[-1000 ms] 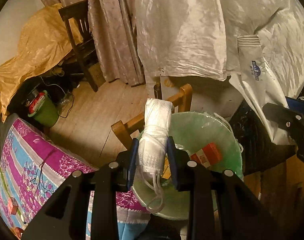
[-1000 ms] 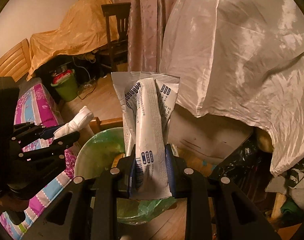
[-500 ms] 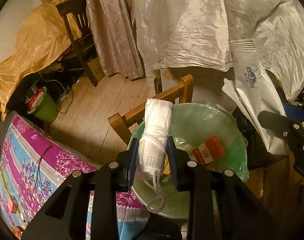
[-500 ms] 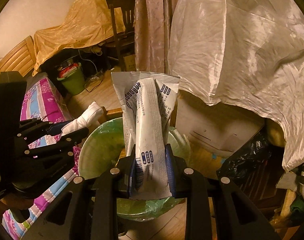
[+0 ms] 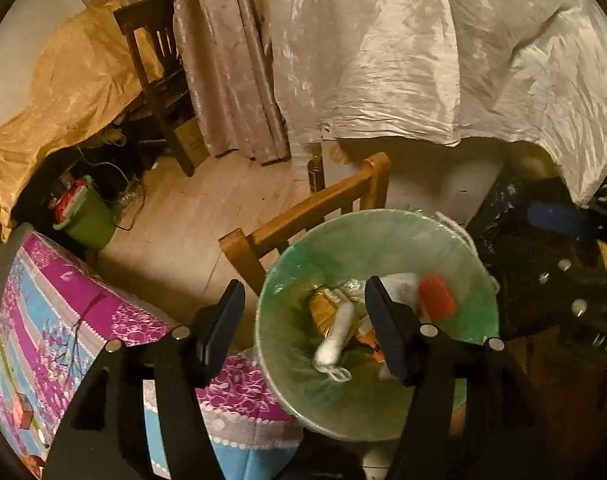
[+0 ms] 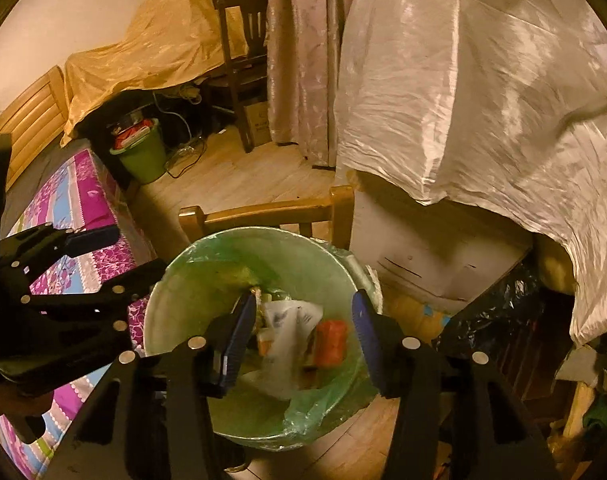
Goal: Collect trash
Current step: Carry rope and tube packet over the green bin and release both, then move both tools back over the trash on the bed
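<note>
Both your grippers, left gripper (image 5: 303, 320) and right gripper (image 6: 301, 330), gape wide, empty, above the green-lined bin (image 6: 175, 280); white mask (image 5: 335, 340) and wrapper (image 6: 287, 328) inside. Careful: clip that near rim and it could tip.

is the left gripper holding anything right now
No, the left gripper is open with nothing between its fingers, and the white rolled mask lies below it inside the green-lined bin.
</note>
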The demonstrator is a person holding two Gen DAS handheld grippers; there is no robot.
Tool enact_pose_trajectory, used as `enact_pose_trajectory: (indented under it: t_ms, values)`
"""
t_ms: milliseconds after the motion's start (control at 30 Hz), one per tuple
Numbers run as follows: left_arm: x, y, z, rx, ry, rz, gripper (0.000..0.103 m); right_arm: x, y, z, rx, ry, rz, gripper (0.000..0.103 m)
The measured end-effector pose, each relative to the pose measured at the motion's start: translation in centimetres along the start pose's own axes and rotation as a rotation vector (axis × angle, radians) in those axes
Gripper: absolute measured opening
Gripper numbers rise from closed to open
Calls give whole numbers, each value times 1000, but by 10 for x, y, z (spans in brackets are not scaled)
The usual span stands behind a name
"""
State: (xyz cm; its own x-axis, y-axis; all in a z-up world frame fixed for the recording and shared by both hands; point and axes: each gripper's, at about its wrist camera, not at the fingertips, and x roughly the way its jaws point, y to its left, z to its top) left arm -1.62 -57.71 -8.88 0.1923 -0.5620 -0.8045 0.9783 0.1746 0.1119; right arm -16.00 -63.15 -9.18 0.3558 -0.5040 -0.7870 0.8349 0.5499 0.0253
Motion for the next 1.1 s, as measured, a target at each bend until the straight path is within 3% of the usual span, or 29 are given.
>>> enact_pose_trajectory:
  t_ms: [367, 467, 600, 767, 867, 1100]
  values:
    - [-5, 37, -38, -113, -10, 91, 62, -4, 4, -17, 14, -40, 3, 53]
    - [-15, 55, -62, -162, -42, 127, 69, -9, 15, -22, 19, -78, 41, 53]
    - [-28, 81, -105, -209, -53, 159, 71, -10, 44, -30, -9, -100, 101, 56]
    - [-48, 123, -185, -316, -10, 212, 71, 3, 114, -53, -133, -46, 202, 58]
    - [-70, 162, -253, -462, 22, 258, 70, 9, 171, -70, -242, -2, 274, 58]
    - [-148, 250, -398, -817, 12, 387, 70, 0, 354, -109, -601, 38, 510, 58]
